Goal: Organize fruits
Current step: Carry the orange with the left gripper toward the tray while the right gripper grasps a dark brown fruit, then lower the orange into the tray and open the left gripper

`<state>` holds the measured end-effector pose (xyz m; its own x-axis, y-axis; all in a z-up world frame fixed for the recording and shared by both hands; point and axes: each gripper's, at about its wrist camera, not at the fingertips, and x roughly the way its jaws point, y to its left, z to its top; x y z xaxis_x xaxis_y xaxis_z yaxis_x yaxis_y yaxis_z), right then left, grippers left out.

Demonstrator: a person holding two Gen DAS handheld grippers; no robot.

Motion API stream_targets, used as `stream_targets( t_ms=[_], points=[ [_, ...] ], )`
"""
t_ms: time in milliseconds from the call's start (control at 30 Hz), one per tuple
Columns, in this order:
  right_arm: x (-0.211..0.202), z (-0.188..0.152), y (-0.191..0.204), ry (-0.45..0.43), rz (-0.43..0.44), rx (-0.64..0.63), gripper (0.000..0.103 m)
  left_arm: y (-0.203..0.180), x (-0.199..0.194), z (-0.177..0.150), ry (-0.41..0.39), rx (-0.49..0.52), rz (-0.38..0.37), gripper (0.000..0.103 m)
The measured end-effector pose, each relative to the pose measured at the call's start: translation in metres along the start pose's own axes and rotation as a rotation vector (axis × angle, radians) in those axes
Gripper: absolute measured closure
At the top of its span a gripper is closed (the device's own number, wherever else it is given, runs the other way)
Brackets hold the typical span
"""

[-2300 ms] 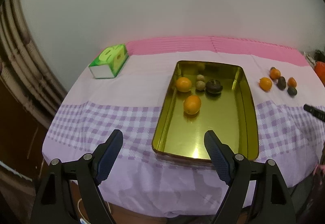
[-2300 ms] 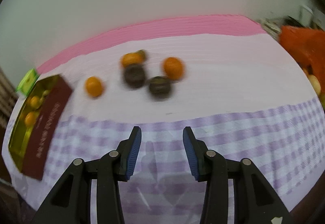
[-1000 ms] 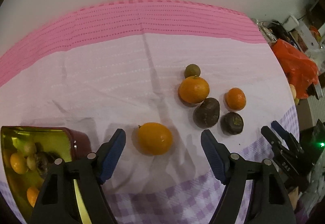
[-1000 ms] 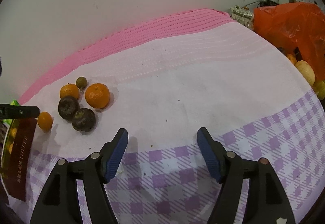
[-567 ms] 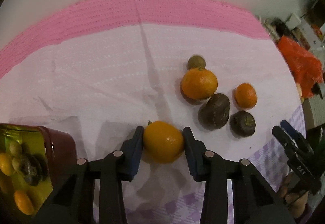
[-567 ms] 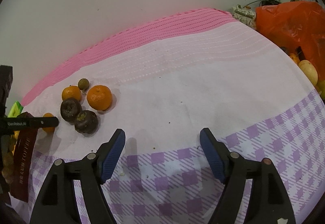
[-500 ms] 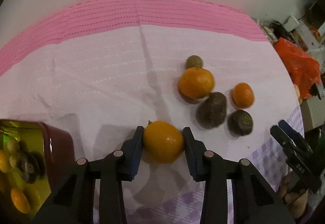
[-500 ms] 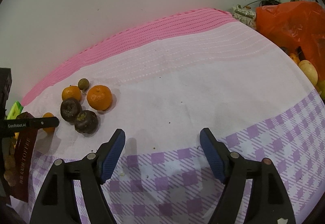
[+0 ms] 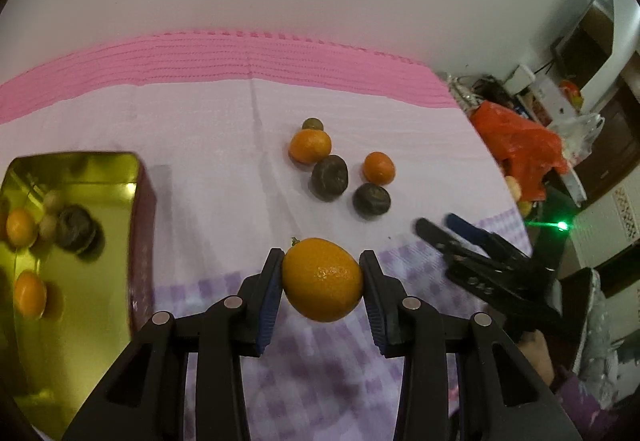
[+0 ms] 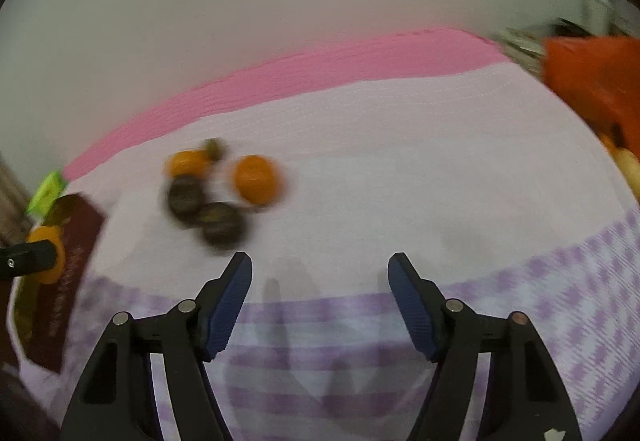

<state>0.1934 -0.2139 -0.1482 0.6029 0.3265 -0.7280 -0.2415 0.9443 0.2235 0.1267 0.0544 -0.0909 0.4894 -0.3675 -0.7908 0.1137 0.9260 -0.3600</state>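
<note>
Left claw point(image 9: 322, 281) grips an orange point(image 9: 322, 279); blurred right claw point(image 10: 320, 289) closing, seemingly empty.

No text can be read: faint gold lettering runs down the dark red side of the tin point(image 10: 68, 273), too blurred to make out
</note>
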Motion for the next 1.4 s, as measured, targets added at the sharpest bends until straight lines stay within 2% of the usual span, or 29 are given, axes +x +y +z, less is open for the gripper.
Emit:
stream_targets(
  t_ms=[100,233,400,667,733,767,867,1167,1400],
  points=[
    [0.001,0.004,0.021,-0.001,0.024,-0.056,0.036,0.005,-0.018,-0.004,-0.008,-0.025,-0.023,0.064],
    [0.014,0.011,0.025,0.021,0.032,-0.041,0.037,0.006,-0.032,-0.008,-0.030,-0.040,-0.017,0.064],
    [0.033,0.018,0.027,0.060,0.022,-0.004,0.048,0.016,-0.055,-0.015,-0.066,-0.061,-0.005,0.064],
    [0.046,0.021,0.037,0.071,0.006,-0.005,0.057,0.041,-0.084,-0.028,-0.107,-0.107,0.037,0.064],
    [0.047,0.020,0.041,0.070,0.005,-0.009,0.061,0.050,-0.090,-0.033,-0.118,-0.126,0.053,0.064],
    [0.047,0.020,0.043,0.073,-0.001,-0.015,0.069,0.054,-0.093,-0.035,-0.122,-0.134,0.059,0.064],
    [0.045,0.016,0.048,0.068,-0.032,-0.047,0.070,0.068,-0.102,-0.044,-0.131,-0.163,0.080,0.064],
    [0.018,-0.013,0.039,0.026,-0.098,-0.025,0.070,0.117,-0.120,-0.064,-0.146,-0.236,0.161,0.064],
    [0.018,-0.013,0.037,0.022,-0.098,-0.010,0.070,0.133,-0.104,-0.061,-0.114,-0.227,0.195,0.064]
  ],
)
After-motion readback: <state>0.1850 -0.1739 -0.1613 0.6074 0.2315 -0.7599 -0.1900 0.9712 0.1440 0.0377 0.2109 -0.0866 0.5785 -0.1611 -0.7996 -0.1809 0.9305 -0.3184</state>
